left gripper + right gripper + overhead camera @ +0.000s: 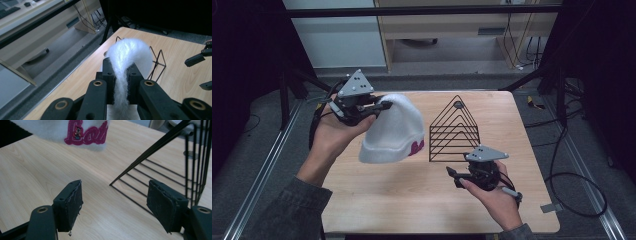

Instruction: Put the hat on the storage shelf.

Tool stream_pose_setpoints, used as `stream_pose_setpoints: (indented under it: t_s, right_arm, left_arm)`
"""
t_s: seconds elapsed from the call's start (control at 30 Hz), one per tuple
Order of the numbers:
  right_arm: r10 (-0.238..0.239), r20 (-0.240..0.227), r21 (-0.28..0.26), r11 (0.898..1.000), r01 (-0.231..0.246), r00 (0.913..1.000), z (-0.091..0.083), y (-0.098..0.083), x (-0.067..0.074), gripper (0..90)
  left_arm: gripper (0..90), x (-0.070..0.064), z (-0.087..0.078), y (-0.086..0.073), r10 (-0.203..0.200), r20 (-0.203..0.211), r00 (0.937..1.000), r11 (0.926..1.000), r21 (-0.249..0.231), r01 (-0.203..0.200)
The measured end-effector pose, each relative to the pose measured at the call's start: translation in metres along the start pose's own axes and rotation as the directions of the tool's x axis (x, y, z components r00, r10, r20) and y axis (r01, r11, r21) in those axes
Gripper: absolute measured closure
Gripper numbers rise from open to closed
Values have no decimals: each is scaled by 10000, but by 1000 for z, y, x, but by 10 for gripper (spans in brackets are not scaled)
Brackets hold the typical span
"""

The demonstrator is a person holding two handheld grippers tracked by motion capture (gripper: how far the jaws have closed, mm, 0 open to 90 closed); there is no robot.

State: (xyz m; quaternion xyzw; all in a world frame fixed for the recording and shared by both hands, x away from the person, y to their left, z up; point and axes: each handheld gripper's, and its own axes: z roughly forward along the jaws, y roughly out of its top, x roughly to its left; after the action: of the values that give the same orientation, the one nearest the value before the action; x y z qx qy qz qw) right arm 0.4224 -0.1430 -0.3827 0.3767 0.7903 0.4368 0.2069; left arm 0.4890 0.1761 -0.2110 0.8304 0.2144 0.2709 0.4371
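Left gripper view looks along my left gripper (121,75), whose jaws are clamped tight on a pinched fold of the white hat (130,53); the fuzzy fabric squeezes up between the black pads and balloons out beyond them. In the high view my left hand (334,132) holds that gripper raised over the table's left edge, jaws pointing right, and the hat hangs from its crown, its cuff down and clear of the wood, a pink embroidered patch (85,132) on the cuff. My right gripper (452,177) floats low at the near right, jaws spread wide with nothing between them, aimed left toward the hat. The pale wooden table (412,200) is smooth-grained. A black wire rack (454,130), triangular and tiered, stands just right of the hat.
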Motion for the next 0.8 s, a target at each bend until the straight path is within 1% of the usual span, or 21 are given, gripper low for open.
stream_pose_setpoints:
  t_s: [0.17,0.23,0.33,0.4,0.47,0.53,0.6,0.63,0.67,0.7,0.73,0.8]
  right_arm:
    - [-201,73,-261,9995,203,9998,-10,15,-4,295]
    - [-184,97,-326,9993,188,9998,-12,17,-6,295]
    - [-149,112,-454,9989,154,9998,-15,20,-10,300]
    - [-49,167,-486,9988,57,9998,-17,21,-13,311]
    - [-5,179,-605,9982,16,9998,-18,22,-17,318]
    - [2,191,-690,9976,11,9998,-18,24,-23,326]
    - [98,165,-747,9972,-85,9998,-16,27,-32,327]
    - [189,322,-828,9964,-162,9993,-15,32,-41,327]
    - [189,322,-828,9964,-162,9993,-15,32,-41,327]
    - [178,398,-856,9962,-143,9990,-16,34,-44,326]
    - [269,493,-951,9952,-221,9984,-19,39,-49,327]
    - [291,598,-1105,9936,-224,9978,-24,44,-53,335]
  left_arm:
    - [811,2,2,15,41,-33,10000,9996,-264,-42]
    - [810,2,3,20,78,-91,9999,9995,-319,-81]
    - [810,2,2,28,-72,-91,9999,9982,-592,67]
    - [810,3,3,33,-151,-55,9999,9969,-768,146]
    - [810,3,5,38,-114,11,9999,9963,-850,115]
    - [810,4,9,42,-49,24,10000,9965,-835,51]
    - [810,5,15,45,-109,60,9999,9961,-879,114]
    - [810,5,18,47,-128,113,9999,9957,-912,138]
    - [810,6,20,48,-93,135,9999,9958,-906,105]
    - [810,6,23,50,-59,169,9998,9960,-885,74]
    - [810,6,24,51,-40,200,9998,9960,-886,58]
    - [811,6,29,55,34,245,9997,9962,-873,-12]
